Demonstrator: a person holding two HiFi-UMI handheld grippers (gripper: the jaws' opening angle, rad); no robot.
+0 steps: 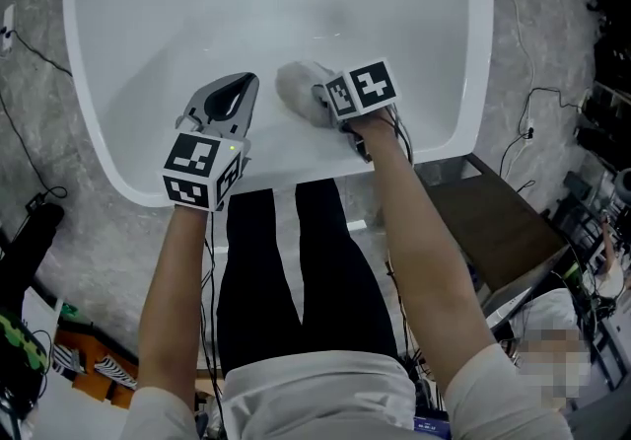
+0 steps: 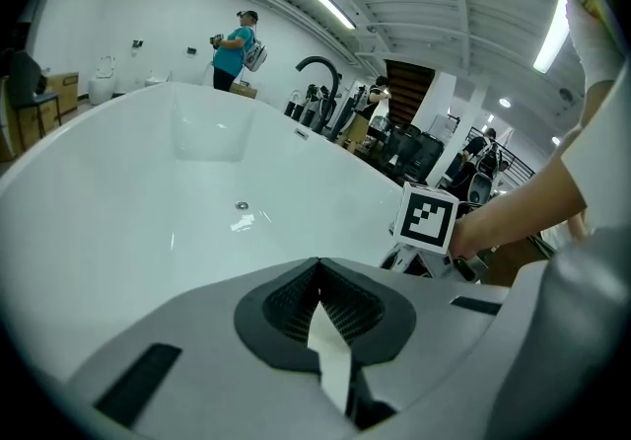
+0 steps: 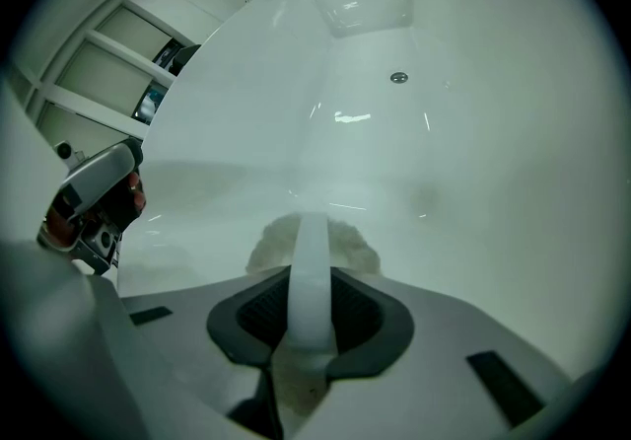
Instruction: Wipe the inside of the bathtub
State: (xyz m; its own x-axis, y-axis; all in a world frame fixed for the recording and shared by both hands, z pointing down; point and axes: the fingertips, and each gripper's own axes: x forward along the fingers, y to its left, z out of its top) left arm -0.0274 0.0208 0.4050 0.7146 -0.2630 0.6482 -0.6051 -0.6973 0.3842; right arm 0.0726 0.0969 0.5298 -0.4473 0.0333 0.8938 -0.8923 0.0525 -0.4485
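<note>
- The bathtub (image 1: pixel 477 53) is white, smooth and glossy, with a thick rounded rim and soft light reflections on its inner wall. A small round metal drain (image 3: pixel 398 78) sits in its bottom.
- The cloth (image 1: pixel 296 83) is a pale grey, fluffy lump with a fuzzy edge. It lies against the inner wall of the bathtub, near the rim on the person's side.
- The right tongs (image 1: pixel 317 98) are pinching this cloth. In the right gripper view the cloth bulges out just beyond the grey tips. The right forearm is bare and stretched forward and down into the tub.
- The left tongs (image 1: pixel 242 83) are pressed together with nothing between them. Their dark ribbed pads (image 2: pixel 345 310) meet at the tip. They hang over the inner wall, beside the right tongs but apart from them, and the left arm is held almost straight.
- The floor (image 1: pixel 39 191) around the tub is grey and marbled like stone, with thin black cables (image 1: pixel 523 132) lying on it.
</note>
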